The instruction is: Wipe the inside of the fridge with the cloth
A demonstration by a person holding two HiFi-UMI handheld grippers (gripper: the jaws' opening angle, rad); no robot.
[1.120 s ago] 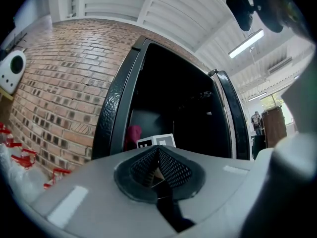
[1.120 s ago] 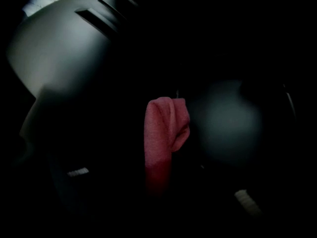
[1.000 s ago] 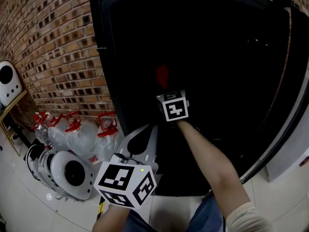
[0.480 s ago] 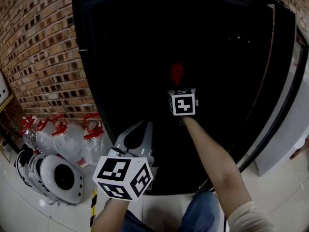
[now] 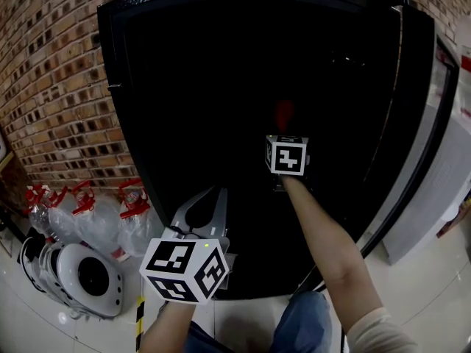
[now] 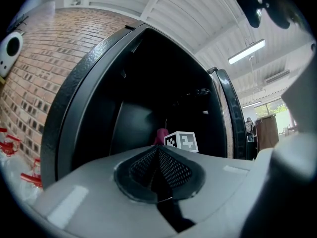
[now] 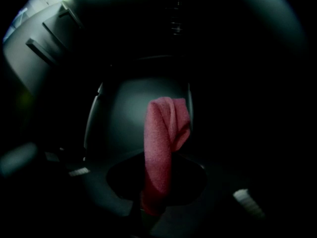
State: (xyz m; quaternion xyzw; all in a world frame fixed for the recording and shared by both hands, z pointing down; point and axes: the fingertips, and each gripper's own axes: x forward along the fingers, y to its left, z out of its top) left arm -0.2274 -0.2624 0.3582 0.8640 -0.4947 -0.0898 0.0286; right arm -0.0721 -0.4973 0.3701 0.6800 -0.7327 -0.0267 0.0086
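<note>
Inside the dark fridge [image 5: 184,87]: wiping with the red cloth [image 7: 161,143].
Low outside the opening, left gripper [image 6: 159,155] pressed together on nothing; deep in the cavity, right gripper [image 7: 151,207] pinching the cloth's lower end, loose fold flopped forward, contact with any wall unclear. Press that fold flat against a wall, sweep in overlapping strokes, grip firmly, avoid snagging the side ledges [image 7: 44,46].

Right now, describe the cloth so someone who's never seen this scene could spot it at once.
Find the tall black fridge standing open against the brick wall. Deep in its dark interior, the right gripper is shut on the cloth, which pokes out past the jaws. It is pinkish red, the only colour in there.
</note>
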